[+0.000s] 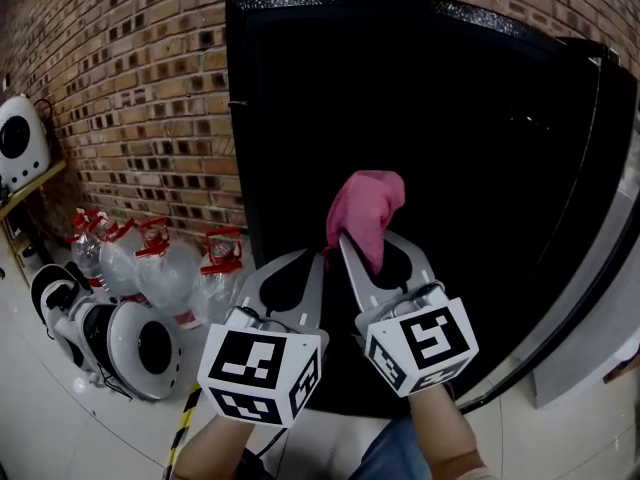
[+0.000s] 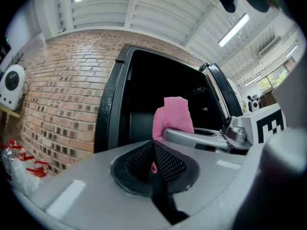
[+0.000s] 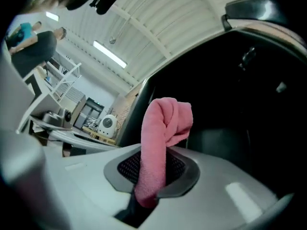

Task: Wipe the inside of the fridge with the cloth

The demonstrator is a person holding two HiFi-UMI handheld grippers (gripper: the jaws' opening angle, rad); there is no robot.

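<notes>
Pink cloth (image 1: 366, 213), bunched and folded over at its top, stands toward 12 o'clock, pinched in the right gripper (image 1: 368, 240) jaws, before the black fridge (image 1: 450, 118), whose interior is dark.

Workshop: brick wall (image 1: 130, 98), strip-lit ceiling (image 2: 158, 8)

Bare brick wall (image 1: 130, 88), tiled floor (image 1: 100, 438), strip lights (image 2: 233, 29)

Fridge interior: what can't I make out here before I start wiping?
Fridge interior: black in every view; shelves and dirt lost in darkness.
Cloth: lower end hidden between the right hand-held gripper's jaws, right gripper view.
Left hand-held gripper: pink sliver at its closed jaws, left gripper view; pinched or not, too small.
</notes>
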